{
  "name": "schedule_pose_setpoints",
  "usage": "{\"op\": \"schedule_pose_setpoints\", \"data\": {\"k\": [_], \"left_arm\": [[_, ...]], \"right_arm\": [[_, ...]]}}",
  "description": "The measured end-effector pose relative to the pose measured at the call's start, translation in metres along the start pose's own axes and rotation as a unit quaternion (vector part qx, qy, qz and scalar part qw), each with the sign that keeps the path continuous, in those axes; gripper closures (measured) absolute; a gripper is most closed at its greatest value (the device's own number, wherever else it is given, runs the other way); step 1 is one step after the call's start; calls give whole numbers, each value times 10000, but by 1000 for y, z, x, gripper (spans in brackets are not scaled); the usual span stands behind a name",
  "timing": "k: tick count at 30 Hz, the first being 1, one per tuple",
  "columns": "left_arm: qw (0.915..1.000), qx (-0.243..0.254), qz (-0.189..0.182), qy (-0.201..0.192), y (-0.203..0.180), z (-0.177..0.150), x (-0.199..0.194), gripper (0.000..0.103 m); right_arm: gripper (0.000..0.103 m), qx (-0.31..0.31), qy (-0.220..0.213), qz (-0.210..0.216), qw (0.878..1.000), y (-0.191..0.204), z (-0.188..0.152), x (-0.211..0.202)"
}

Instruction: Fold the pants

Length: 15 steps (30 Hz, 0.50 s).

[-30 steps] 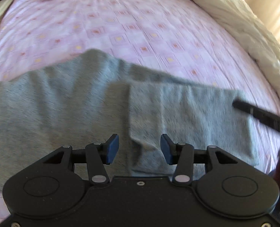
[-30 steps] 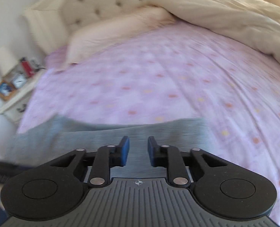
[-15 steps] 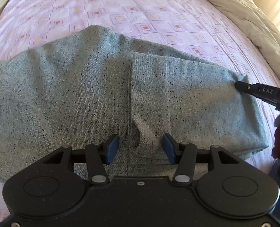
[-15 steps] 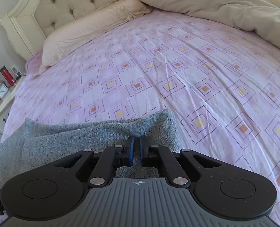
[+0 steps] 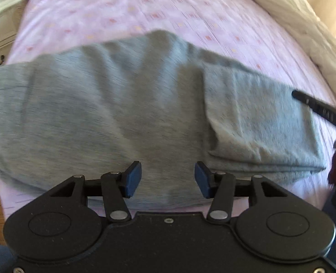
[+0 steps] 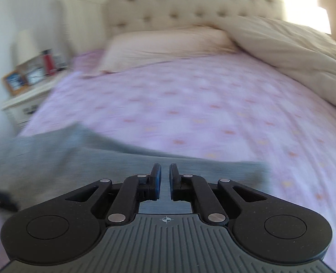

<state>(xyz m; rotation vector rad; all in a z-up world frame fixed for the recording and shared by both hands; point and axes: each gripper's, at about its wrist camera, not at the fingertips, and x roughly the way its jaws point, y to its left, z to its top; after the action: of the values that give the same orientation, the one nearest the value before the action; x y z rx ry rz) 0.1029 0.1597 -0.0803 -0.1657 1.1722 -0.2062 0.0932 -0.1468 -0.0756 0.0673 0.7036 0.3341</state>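
Grey pants [image 5: 127,113] lie folded across the pink patterned bed sheet [image 5: 168,11], with a folded-over layer [image 5: 258,125] on the right side. My left gripper [image 5: 168,179] is open and empty, above the near edge of the pants. The right gripper's dark finger [image 5: 315,107] shows at the right end of the pants in the left wrist view. In the right wrist view the right gripper [image 6: 165,177] has its jaws nearly closed with a narrow gap, above the grey pants [image 6: 77,159]. I cannot tell if fabric is between them. Both views are blurred.
A cream duvet [image 6: 292,52] is piled along the right side of the bed. A pillow [image 6: 168,45] and a tufted headboard [image 6: 190,4] are at the far end. A white nightstand [image 6: 29,95] with frames and a red bottle stands at the left.
Both grippers have pulled back and up from the pants. The left gripper has shifted left off the folded layer's edge. The right jaws have opened a little from their tight close.
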Motion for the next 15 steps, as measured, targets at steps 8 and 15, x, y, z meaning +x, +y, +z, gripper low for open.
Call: {"op": "schedule_pose_setpoints", "data": {"k": [8,15], "left_arm": [[9955,-668,468,-487,76,17,-40,46],[9873,-1179,777,-733,148,23,-59,45]], "right_arm": [[96,-598,512,997,9919,89,-7,11],[95,-942,1002,928,9861,110,-27,29]]}}
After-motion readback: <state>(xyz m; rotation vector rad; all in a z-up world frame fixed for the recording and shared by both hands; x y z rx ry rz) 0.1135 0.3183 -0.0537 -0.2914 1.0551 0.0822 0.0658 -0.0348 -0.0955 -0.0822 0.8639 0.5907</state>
